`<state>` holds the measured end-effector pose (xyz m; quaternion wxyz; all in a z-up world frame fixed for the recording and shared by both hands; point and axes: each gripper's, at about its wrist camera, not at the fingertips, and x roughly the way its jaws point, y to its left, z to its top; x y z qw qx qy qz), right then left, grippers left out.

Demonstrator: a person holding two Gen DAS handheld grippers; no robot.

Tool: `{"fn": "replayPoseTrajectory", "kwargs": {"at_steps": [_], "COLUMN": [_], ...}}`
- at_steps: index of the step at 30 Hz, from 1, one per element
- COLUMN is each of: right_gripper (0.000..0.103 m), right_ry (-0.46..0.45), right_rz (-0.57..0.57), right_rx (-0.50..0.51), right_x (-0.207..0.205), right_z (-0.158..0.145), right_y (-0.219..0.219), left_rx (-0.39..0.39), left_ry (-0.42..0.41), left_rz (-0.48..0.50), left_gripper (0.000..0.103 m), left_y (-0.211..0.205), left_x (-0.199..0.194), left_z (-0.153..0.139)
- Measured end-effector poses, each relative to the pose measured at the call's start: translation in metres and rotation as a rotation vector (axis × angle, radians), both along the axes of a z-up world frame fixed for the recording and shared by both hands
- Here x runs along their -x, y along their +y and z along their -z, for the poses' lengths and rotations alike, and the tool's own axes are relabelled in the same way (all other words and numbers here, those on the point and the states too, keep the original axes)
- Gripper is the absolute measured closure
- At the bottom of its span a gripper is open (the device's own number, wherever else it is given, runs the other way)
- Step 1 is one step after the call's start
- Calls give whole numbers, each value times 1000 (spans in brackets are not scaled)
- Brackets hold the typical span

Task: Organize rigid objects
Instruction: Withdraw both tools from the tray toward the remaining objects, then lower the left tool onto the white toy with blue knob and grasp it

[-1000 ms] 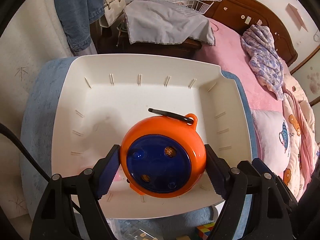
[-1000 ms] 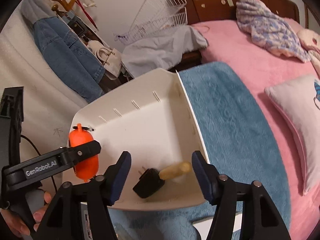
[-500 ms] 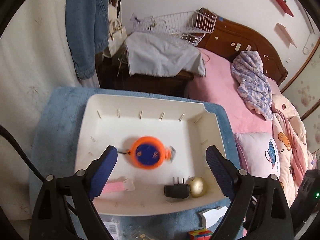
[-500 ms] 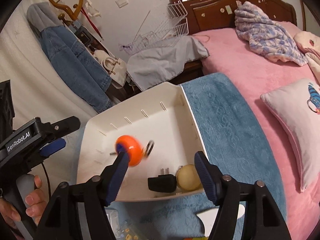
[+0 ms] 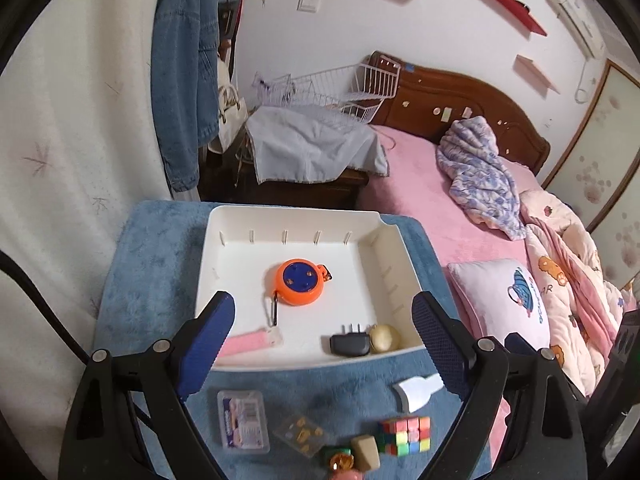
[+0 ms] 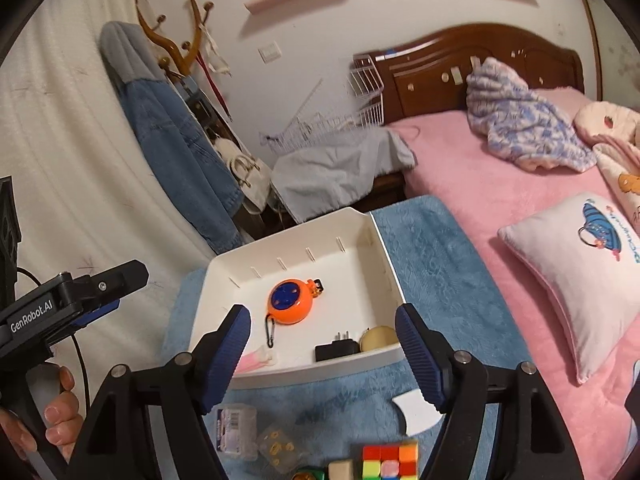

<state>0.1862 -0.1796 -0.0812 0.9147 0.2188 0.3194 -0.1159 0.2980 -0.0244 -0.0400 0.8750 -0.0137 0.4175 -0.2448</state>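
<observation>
Both grippers empty, jaws spread wide: left gripper [image 5: 322, 346] and right gripper [image 6: 322, 360] hang above the near edge of the white tray [image 5: 404, 248], which already holds the orange reel [image 5: 298, 282], a pink stick [image 5: 250, 340], a black plug [image 5: 349, 344] and a pale ball [image 5: 385, 338]. Loose items on the blue towel [image 5: 152, 264], near side: clear box [image 5: 242, 418], puzzle cube [image 5: 405, 434], white scraper [image 5: 416, 389], wooden block [image 5: 368, 452]. Risk, as I judge it: they lie close together on soft pile, so a wide-open approach could nudge a neighbour or tilt the flat box out of the pinch.
</observation>
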Motion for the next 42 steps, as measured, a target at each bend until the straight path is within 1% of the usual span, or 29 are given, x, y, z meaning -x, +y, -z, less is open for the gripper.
{"fn": "replayPoseTrajectory", "kwargs": {"at_steps": [4, 6, 7, 9, 11, 14, 20, 23, 28, 34, 37, 42], "right_gripper": [26, 26, 24, 22, 22, 22, 22, 21, 21, 21, 21, 21], "right_ry": [-31, -43, -54, -75, -97, -126, -139, -150, -155, -134, -112, -58], "right_rz": [14, 17, 16, 22, 30, 31, 15, -19, -132, -294, -391, -559], "right_rx": [42, 62, 74, 102, 135, 175, 222, 247, 287, 322, 347, 389], "right_x": [32, 48, 57, 72, 89, 111, 146, 155, 162, 153, 148, 134], "right_z": [-7, -9, -10, -13, -15, -12, -1, 4, 16, 34, 45, 66], "right_y": [25, 37, 44, 57, 70, 90, 117, 126, 136, 135, 133, 129], "left_rx": [41, 48, 51, 64, 75, 75, 63, 52, 36, -10, -37, -92], "left_ry": [-10, -14, -16, -8, 3, 16, 60, 80, 125, 202, 244, 340], "left_rz": [2, -5, -11, -17, -18, -21, -2, 3, 4, -16, -41, -90], "left_gripper": [11, 11, 11, 11, 11, 11, 11, 11, 11, 11, 11, 11], "left_y": [24, 35, 42, 56, 67, 84, 104, 109, 110, 98, 91, 74], "left_x": [26, 39, 46, 59, 71, 88, 115, 126, 134, 132, 128, 122], "left_z": [-6, -8, -9, -8, -7, -4, 10, 18, 33, 58, 73, 106]}}
